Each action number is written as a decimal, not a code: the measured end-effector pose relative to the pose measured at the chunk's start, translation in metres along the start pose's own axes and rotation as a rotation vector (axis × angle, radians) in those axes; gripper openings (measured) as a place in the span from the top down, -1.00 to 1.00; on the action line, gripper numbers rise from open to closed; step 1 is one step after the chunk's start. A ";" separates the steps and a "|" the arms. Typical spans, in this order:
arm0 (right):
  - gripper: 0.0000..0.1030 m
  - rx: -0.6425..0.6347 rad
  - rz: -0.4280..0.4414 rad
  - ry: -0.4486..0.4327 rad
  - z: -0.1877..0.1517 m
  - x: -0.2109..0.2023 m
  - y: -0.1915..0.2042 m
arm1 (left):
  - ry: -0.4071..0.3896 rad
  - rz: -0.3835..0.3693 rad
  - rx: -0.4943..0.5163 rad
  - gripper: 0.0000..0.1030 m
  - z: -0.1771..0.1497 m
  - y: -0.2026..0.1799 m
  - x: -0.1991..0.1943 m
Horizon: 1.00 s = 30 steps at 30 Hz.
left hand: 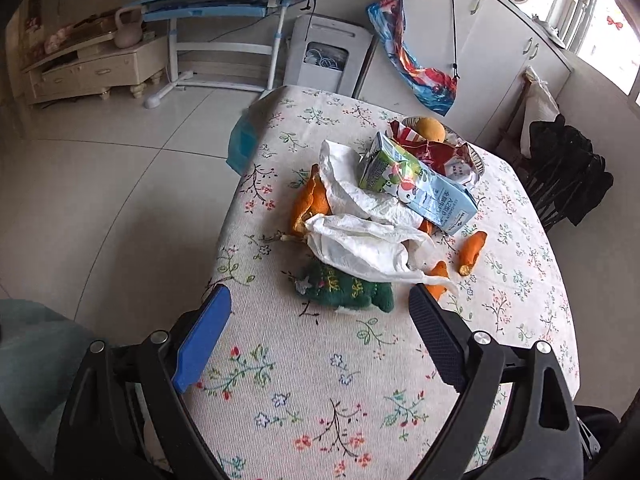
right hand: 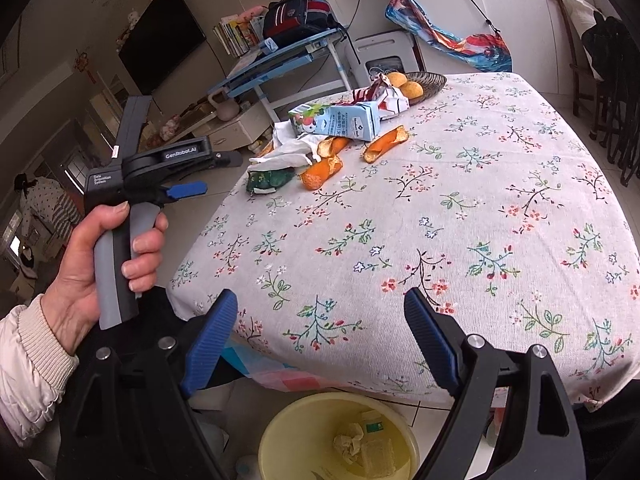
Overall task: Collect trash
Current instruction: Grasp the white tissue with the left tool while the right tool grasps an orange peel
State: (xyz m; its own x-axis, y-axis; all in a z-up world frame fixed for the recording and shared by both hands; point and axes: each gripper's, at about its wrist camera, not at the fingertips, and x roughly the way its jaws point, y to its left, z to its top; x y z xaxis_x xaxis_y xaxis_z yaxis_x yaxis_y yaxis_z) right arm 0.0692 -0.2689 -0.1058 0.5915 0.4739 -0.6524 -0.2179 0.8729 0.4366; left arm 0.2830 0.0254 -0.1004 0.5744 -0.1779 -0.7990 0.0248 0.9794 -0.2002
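A trash pile lies on the floral table (left hand: 320, 380): crumpled white tissues (left hand: 368, 240), orange peels (left hand: 472, 250), a blue-and-green milk carton (left hand: 420, 184), a red wrapper (left hand: 448, 156) and a green pouch (left hand: 344, 290). My left gripper (left hand: 320, 300) is open and empty, just short of the green pouch. In the right wrist view the pile (right hand: 320, 148) sits far off at the table's far left. My right gripper (right hand: 320, 304) is open and empty over the table's near edge, above a yellow bin (right hand: 336, 436) holding tissues. The left gripper (right hand: 192, 176) shows, held by a hand.
A wicker bowl (right hand: 432, 80) with oranges (right hand: 412, 89) stands behind the pile. A blue desk (left hand: 224, 4), a white appliance (left hand: 324, 52) and cabinets (left hand: 500, 40) stand beyond the table. A dark chair (left hand: 568, 172) stands at the right. A blue bag (left hand: 244, 140) hangs off the table's left edge.
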 end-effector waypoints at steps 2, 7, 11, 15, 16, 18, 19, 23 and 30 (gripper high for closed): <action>-0.60 0.015 0.009 0.010 -0.001 0.003 -0.001 | 0.014 0.000 0.016 -0.69 0.008 -0.005 0.012; -0.60 -0.015 0.010 0.038 -0.005 0.009 0.005 | 0.076 -0.019 0.006 -0.69 0.027 -0.015 0.044; -0.60 -0.022 0.006 0.060 -0.007 0.012 0.003 | 0.103 -0.026 -0.011 -0.32 0.040 -0.022 0.064; -0.60 -0.014 0.004 0.067 -0.006 0.016 0.002 | 0.152 -0.056 -0.015 0.53 0.041 -0.024 0.078; -0.60 -0.012 0.006 0.068 -0.005 0.017 0.003 | 0.148 -0.072 -0.019 0.61 0.041 -0.023 0.076; -0.60 -0.010 0.012 0.070 -0.003 0.019 0.003 | 0.139 -0.121 -0.013 0.86 0.042 -0.023 0.069; -0.60 -0.010 0.015 0.072 -0.003 0.019 0.003 | 0.125 -0.140 -0.011 0.88 0.041 -0.023 0.062; -0.60 -0.001 0.022 0.069 0.004 0.022 0.004 | 0.067 -0.259 -0.013 0.90 0.038 -0.020 0.030; -0.60 0.002 0.020 0.035 0.035 0.048 0.014 | 0.059 -0.429 0.002 0.91 0.012 0.007 -0.029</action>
State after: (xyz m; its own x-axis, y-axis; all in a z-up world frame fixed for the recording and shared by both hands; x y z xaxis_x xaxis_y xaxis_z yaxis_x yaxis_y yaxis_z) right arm 0.1216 -0.2377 -0.1099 0.5591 0.4954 -0.6648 -0.2282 0.8628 0.4510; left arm 0.2764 0.0389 -0.0713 0.4644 -0.5738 -0.6746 0.2530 0.8159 -0.5199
